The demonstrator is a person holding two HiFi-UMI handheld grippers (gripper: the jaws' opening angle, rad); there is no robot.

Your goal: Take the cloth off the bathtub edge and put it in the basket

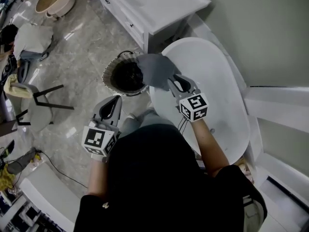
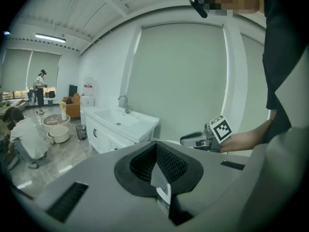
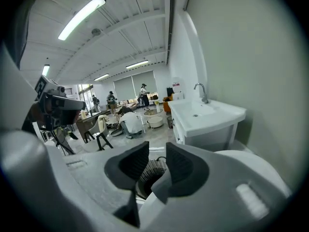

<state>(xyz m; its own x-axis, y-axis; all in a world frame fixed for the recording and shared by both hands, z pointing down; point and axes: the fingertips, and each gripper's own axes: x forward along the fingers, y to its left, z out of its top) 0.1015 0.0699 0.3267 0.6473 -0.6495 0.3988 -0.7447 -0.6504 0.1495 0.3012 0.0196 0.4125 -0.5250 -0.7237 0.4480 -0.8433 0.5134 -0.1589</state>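
Bathroom floor (image 1: pixel 82 47): one basket (image 1: pixel 105 74), one cloth (image 1: pixel 155 69), one bathtub (image 1: pixel 217 95); right gripper (image 1: pixel 175 82) ajar, left gripper (image 1: pixel 116 100) closed.

Floor (image 1: pixel 82 47): glossy grey marble with glare patches. Wall (image 1: pixel 260 33): plain, pale grey-green. White vanity (image 1: pixel 149 6) stands against it, faucet (image 2: pixel 124 100) at the sink. 1 small bin (image 2: pixel 81 132) beside the vanity. 1 grey chair (image 1: pixel 36 98) with black legs on open floor. Far end: windows (image 2: pixel 29 69) with blinds down. Ceiling strip lights (image 3: pixel 82 16) lit.

Soft matt grey cloth (image 1: pixel 155 69); dark basket (image 1: pixel 107 76) with ribbed wall; smooth glossy white bathtub (image 1: pixel 217 86); polished, reflective stone-look floor (image 1: pixel 82 57).
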